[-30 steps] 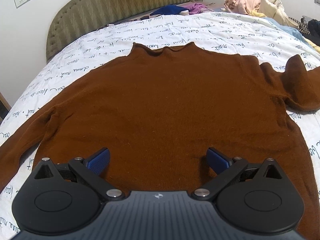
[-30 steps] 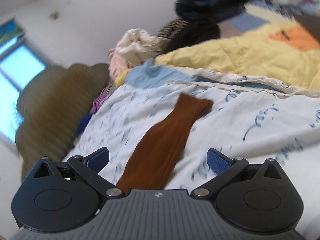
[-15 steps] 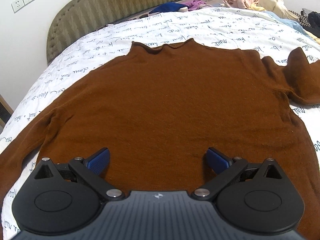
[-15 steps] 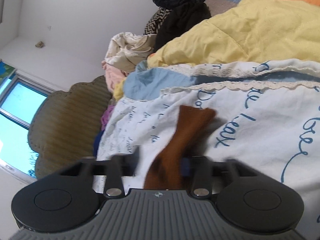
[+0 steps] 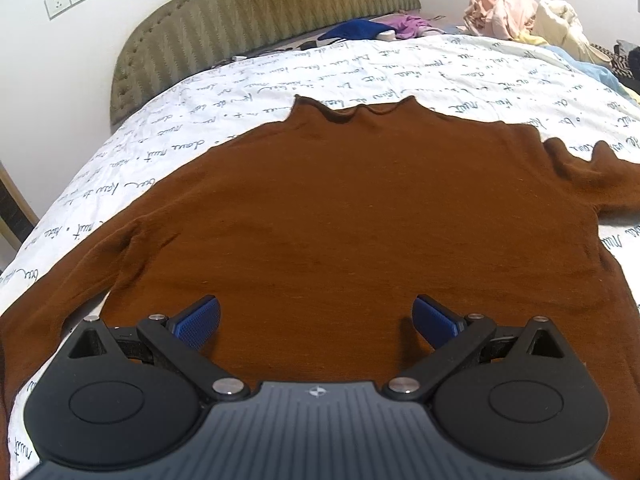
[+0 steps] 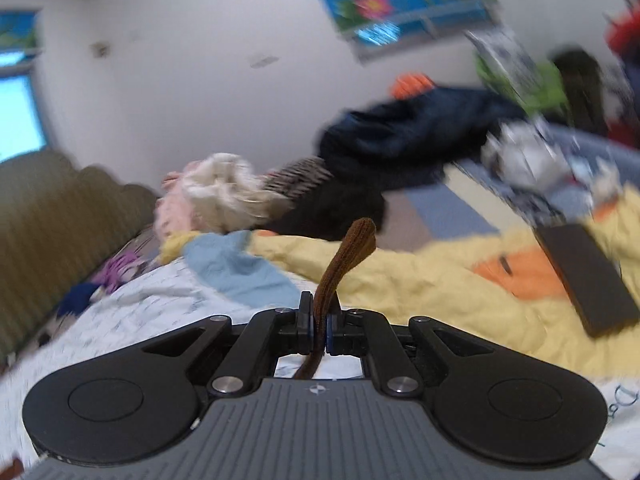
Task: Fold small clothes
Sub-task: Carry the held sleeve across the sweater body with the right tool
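Clamping the brown sweater's sleeve cuff [image 6: 362, 240], your right claw [image 6: 319, 332] grips; left claw [image 5: 316, 320] gapes above the brown sweater [image 5: 360, 208]; sheet script [image 5: 224, 104] unreadable.

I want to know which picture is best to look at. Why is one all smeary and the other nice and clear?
Right wrist view: the room is streaked with motion blur, though the right gripper and the brown sleeve in its jaws look sharp. Left wrist view: crisp, evenly lit; the fisheye lens bends the bed.

The brown sweater [image 5: 360, 220] is a fine, matt knit, its cuff [image 6: 356, 248] ribbed. The bedsheet [image 5: 400, 68] is thin printed cotton, slightly creased. The headboard [image 5: 248, 12] looks quilted olive fabric; the left hand-held gripper [image 5: 316, 318] is matt black plastic with textured blue pads [image 5: 198, 318].
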Motion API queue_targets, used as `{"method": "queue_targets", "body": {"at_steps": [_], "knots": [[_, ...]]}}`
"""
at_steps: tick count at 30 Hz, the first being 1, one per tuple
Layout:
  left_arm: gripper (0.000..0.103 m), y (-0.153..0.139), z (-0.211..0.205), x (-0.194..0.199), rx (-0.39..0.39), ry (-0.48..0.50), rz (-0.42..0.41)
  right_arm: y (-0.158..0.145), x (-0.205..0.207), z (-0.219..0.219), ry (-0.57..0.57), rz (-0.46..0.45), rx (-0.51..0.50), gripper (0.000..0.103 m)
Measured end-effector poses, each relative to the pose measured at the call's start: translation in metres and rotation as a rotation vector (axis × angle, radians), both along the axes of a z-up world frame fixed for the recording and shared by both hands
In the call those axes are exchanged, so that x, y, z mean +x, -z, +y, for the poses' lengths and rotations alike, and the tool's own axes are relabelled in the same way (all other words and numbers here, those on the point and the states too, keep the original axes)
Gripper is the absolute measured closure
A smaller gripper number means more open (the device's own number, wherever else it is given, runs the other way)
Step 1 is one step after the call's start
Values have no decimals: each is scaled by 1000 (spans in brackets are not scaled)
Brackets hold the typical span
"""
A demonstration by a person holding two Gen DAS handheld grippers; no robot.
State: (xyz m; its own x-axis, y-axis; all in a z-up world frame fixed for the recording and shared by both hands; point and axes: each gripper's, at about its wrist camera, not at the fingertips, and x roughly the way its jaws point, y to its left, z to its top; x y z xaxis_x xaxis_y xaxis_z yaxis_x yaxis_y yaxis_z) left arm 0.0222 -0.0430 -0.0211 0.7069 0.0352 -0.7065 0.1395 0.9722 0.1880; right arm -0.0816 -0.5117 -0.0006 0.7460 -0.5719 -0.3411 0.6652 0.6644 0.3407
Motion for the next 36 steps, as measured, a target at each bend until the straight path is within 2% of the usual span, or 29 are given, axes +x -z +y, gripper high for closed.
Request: {"method": "queue_targets", "body": {"at_steps": [3, 7, 12, 18, 27, 36], "knots": [[0, 1, 7, 2, -5, -14, 3, -8, 7, 39, -126, 11, -50, 92], [0, 2, 18, 4, -25, -45, 11, -16, 24, 90, -295, 15, -56, 92], [0, 4, 26, 4, -16, -67, 10, -21, 46, 152, -461, 72, -108, 92], [0, 7, 32, 3, -5, -84, 6, -19, 66, 209, -623, 109, -75, 92], [0, 11, 40, 4, -13, -90, 12, -10, 91, 278, -770, 175, -102, 92], [0, 11, 46, 4, -31, -89, 13, -2, 123, 321, -831, 251, -138, 92]]}}
